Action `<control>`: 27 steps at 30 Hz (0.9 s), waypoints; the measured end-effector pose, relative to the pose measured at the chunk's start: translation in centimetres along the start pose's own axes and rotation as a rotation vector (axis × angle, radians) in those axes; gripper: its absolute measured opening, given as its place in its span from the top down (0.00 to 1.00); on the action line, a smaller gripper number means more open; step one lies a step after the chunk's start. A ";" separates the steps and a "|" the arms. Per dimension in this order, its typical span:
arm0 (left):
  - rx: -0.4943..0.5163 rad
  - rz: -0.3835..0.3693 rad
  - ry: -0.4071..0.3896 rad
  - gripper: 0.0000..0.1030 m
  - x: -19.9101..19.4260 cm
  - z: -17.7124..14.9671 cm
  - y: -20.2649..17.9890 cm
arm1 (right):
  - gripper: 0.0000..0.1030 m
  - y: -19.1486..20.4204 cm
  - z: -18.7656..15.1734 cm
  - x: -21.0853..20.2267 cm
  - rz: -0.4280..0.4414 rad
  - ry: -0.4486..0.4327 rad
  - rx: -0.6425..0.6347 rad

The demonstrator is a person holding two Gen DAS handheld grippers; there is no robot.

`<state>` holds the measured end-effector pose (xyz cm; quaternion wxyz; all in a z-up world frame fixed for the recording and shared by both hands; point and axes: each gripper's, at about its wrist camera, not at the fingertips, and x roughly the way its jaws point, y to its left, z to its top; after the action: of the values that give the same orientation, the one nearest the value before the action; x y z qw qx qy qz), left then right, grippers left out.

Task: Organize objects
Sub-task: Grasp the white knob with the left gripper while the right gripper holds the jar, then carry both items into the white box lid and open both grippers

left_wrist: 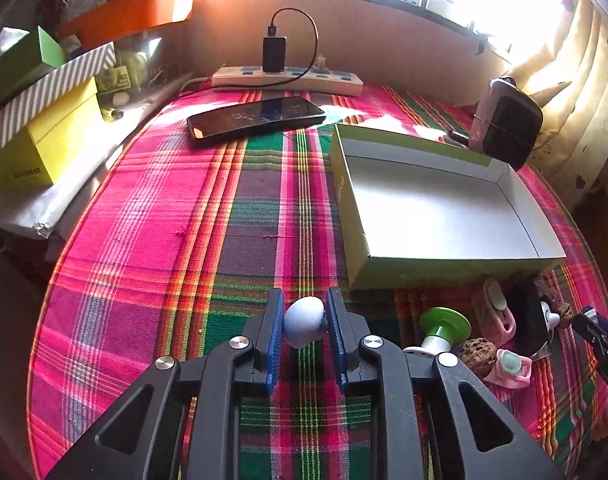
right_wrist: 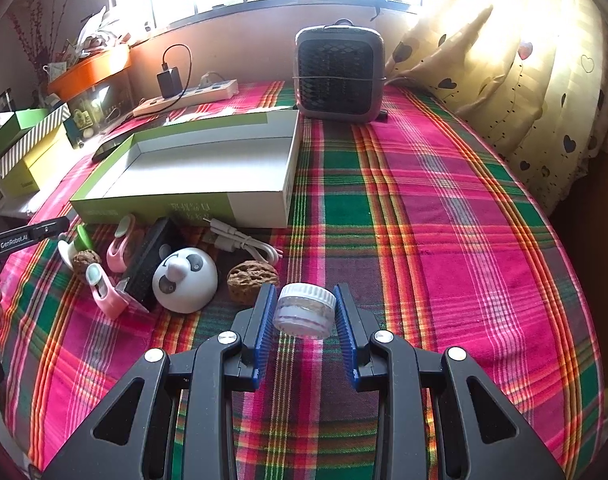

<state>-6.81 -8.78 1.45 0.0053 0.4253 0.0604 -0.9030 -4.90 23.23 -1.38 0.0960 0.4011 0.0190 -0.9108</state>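
White and bare, the box (right_wrist: 192,168) holds nothing yet, so sorting looks barely begun. The left gripper (left_wrist: 304,320) fingers clasp a pale blue knob (left_wrist: 304,320); the right gripper (right_wrist: 305,312) fingers clasp a small jar (right_wrist: 305,312). Remaining trinkets (right_wrist: 184,276) crowd the bench beside it.

Two wrist fisheyes, low over the plaid tabletop (left_wrist: 152,216), facing the window.

Each looks forward along its own fingers, close to the cloth. The left view has the open green box (left_wrist: 345,208) ahead-right of its fingers (left_wrist: 274,332); the right view has it (right_wrist: 152,204) ahead-left. Both share the box and the power strip (left_wrist: 288,80).
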 end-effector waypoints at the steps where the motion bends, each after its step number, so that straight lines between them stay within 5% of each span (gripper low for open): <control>1: 0.005 -0.005 -0.002 0.81 -0.2 0.0 -0.1 | 0.70 0.0 0.1 -0.1 0.005 -0.002 -0.001; 27: 0.116 -0.140 -0.074 0.81 -1.9 5.8 -5.5 | 0.70 4.5 9.0 2.1 0.137 -0.064 -0.086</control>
<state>-10.38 -4.06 7.13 -0.0803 0.3858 0.0375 -0.9183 -12.00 17.46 3.33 0.1760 0.3677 0.0274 -0.9127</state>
